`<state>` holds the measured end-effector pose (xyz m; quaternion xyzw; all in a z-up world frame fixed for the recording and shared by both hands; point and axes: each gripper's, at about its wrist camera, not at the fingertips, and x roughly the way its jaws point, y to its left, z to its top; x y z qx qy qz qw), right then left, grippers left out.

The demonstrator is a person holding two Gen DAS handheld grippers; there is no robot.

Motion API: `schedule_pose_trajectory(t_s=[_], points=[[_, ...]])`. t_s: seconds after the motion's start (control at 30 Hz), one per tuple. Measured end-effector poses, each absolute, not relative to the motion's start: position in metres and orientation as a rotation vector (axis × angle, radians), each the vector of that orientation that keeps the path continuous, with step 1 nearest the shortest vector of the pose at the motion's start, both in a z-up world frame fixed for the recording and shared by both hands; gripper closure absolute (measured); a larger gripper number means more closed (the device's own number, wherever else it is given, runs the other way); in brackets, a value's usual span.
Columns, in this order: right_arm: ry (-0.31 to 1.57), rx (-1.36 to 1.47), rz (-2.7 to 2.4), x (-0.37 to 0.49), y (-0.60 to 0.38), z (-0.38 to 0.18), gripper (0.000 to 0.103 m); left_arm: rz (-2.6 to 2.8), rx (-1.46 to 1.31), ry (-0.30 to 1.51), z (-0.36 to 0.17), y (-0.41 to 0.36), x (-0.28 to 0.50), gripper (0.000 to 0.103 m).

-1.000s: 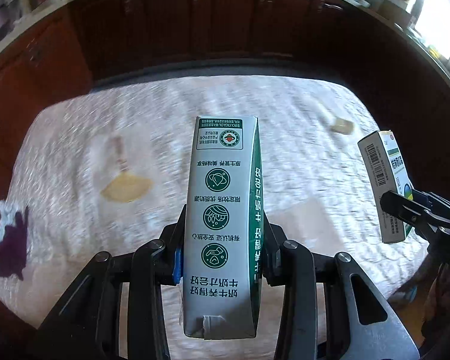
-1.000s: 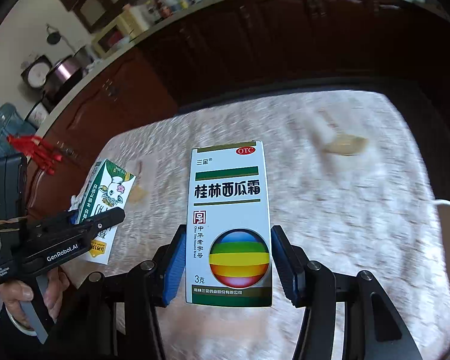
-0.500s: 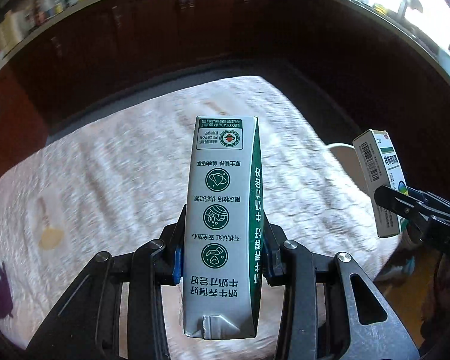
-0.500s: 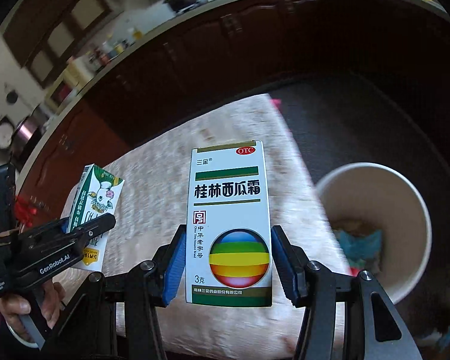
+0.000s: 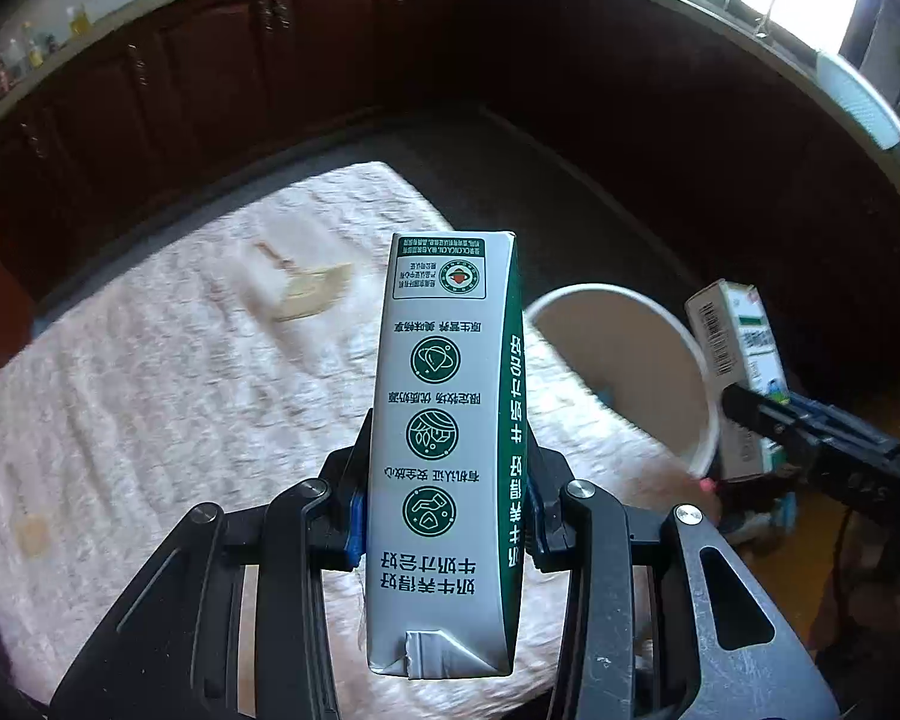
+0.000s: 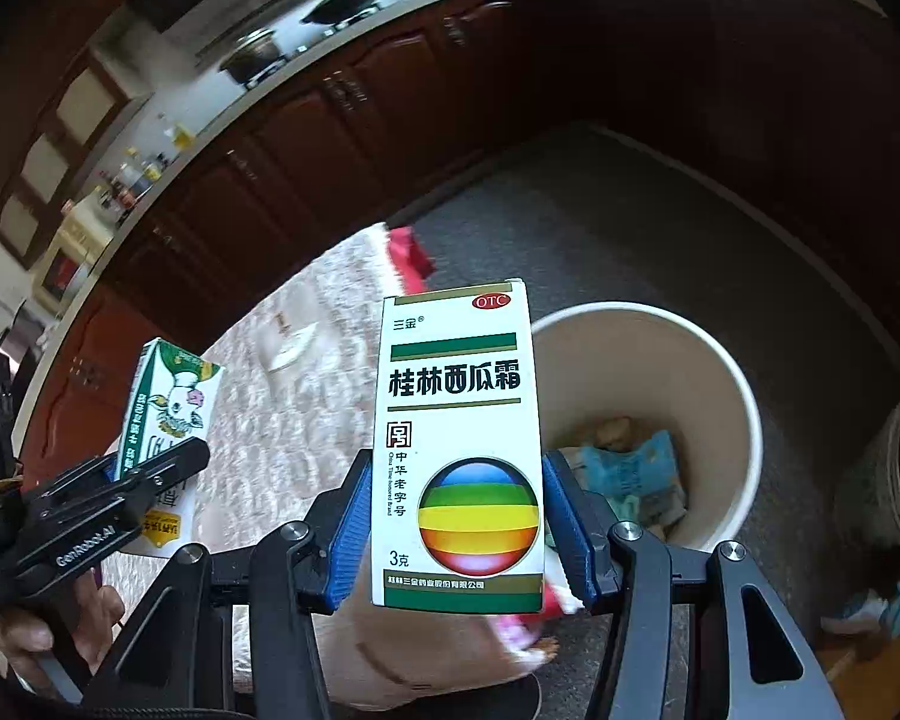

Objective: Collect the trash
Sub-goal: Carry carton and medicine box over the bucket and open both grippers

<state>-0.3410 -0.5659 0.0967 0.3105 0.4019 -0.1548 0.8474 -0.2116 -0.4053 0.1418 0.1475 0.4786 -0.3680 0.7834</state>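
Note:
My left gripper is shut on a green and white milk carton, held upright above the table's right end. The carton also shows at the left in the right wrist view. My right gripper is shut on a white medicine box with a rainbow ball, held just left of a white trash bucket. The bucket holds blue and tan scraps. In the left wrist view the bucket lies right of the carton, with the medicine box at its right rim.
A pale lace tablecloth covers the table, with a tan scrap on it. A red wrapper lies at the table's far end. Dark wood cabinets ring the room. A grey pot stands right of the bucket.
Both grippers have swung right with their loads, from over the table to beside the bucket. The bucket has come into both views and now sits closer.

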Motion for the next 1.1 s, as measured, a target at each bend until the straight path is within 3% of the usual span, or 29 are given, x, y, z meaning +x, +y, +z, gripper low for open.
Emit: schedule_pose_trajectory(t_s=[0.47,0.87,0.9,0.97,1.0,1.1], points=[[0.923,0.768,-0.462,-0.375,-0.616,0.044,0.051,-0.931,0.283,1.111,0.120,-0.477,-0.231,0.067],[0.940,0.781,-0.500,-0.380,-0.628,0.032,0.050,-0.963,0.280,1.117,0.107,-0.501,-0.237,0.066],[0.939,0.780,-0.508,-0.380,-0.629,0.032,0.049,-0.966,0.277,1.118,0.107,-0.502,-0.238,0.066],[0.940,0.779,-0.512,-0.379,-0.629,0.030,0.038,-0.976,0.260,1.120,0.105,-0.501,-0.237,0.065],[0.940,0.774,-0.521,-0.379,-0.629,0.030,0.033,-0.985,0.246,1.123,0.106,-0.500,-0.237,0.061],[0.938,0.765,-0.536,-0.378,-0.627,0.032,0.033,-1.002,0.188,1.124,0.106,-0.495,-0.235,0.042]])
